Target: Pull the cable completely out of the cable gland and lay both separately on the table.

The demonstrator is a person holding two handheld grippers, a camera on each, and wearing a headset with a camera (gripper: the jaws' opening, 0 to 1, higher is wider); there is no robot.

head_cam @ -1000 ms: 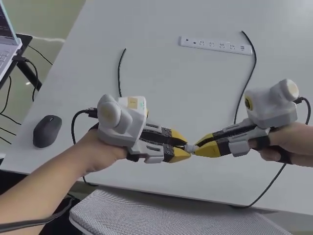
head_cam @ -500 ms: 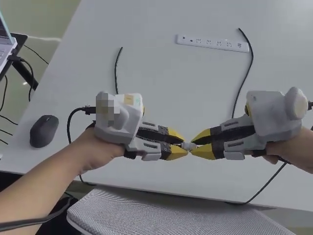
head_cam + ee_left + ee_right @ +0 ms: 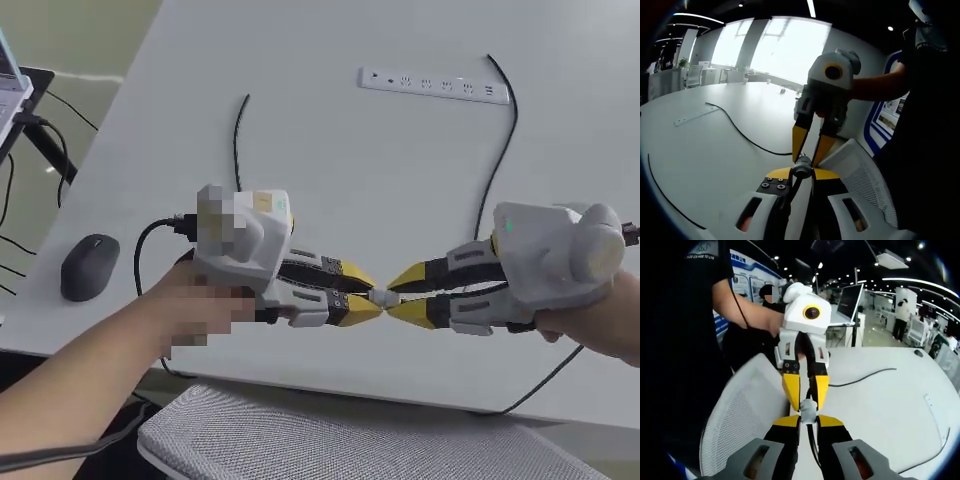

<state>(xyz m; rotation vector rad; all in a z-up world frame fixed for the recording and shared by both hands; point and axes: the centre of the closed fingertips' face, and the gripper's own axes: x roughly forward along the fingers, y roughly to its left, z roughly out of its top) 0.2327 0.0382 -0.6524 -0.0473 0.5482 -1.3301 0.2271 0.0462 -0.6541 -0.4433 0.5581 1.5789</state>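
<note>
In the head view my two grippers meet tip to tip above the white table's (image 3: 330, 180) near edge. The small grey-white cable gland (image 3: 381, 297) sits exactly where the tips meet. My left gripper (image 3: 372, 304) comes in from the left and is shut on the gland (image 3: 801, 167). My right gripper (image 3: 393, 298) comes in from the right, its tips pinched at the gland's (image 3: 808, 411) other end. A thin black cable (image 3: 812, 440) runs back from there between its jaws. In the left gripper view a dark cable (image 3: 790, 192) also trails back between the left jaws.
A white power strip (image 3: 434, 88) lies at the table's far side, its black cord (image 3: 497, 170) running toward the right hand. A loose black cable (image 3: 238, 150) lies at the left. A dark mouse (image 3: 88, 266) sits near the left edge. A grey mesh chair (image 3: 330, 440) is below.
The right gripper has rolled and dropped a little, its body now lower and closer in. The tips of both grippers stay together at the gland. The left gripper has barely moved.
</note>
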